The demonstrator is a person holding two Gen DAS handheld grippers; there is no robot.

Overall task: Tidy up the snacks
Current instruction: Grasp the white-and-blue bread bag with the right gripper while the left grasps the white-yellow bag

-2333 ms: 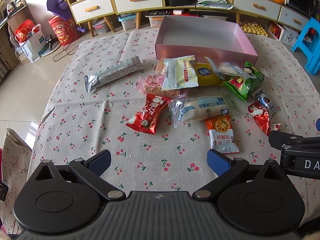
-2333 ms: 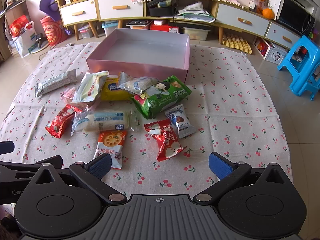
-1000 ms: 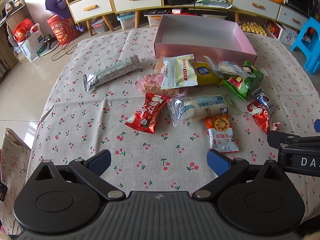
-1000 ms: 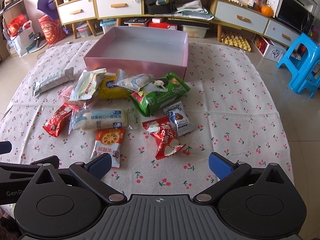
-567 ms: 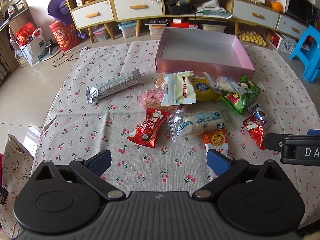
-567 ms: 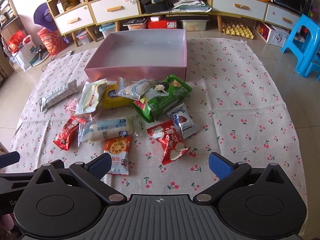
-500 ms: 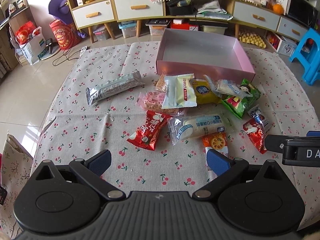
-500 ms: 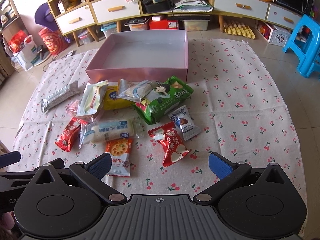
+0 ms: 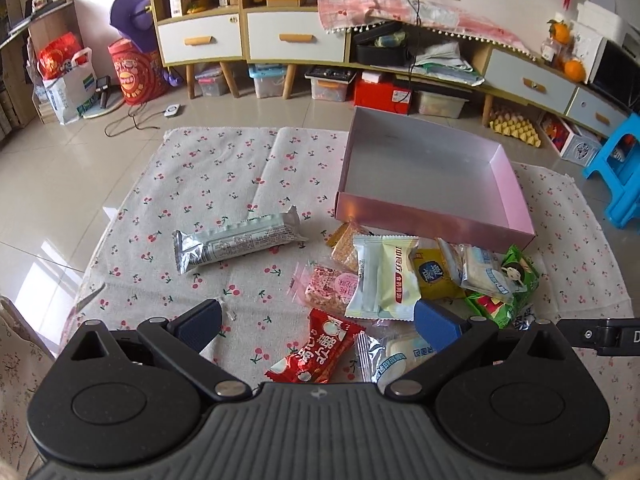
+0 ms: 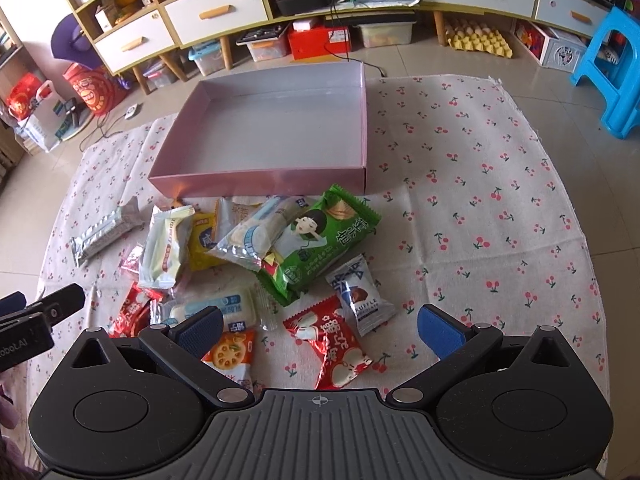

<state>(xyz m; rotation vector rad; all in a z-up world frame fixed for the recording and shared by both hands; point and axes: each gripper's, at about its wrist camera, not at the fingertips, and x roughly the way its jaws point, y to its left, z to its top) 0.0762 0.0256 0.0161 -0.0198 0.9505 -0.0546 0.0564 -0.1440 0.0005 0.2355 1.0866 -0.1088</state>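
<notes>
Left tongs (image 9: pixel 318 326) and right tongs (image 10: pixel 319 326) spread, hovering over snack pile; pink box (image 10: pixel 256 182) empty

Each black gripper (image 9: pixel 318 326) has a ribbed body, 2 blue-padded fingers (image 9: pixel 434 322) and silver screws.

The left tool (image 9: pixel 318 326) hangs spread wide above snack packets (image 9: pixel 386 276) before the pink box (image 9: pixel 434 222).

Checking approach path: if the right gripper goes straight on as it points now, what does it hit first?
Probably the red snack pack: it lies between the open fingers of the right gripper, nearest the camera. Depth is uncertain; the blue truffle pack sits just beyond.
</notes>
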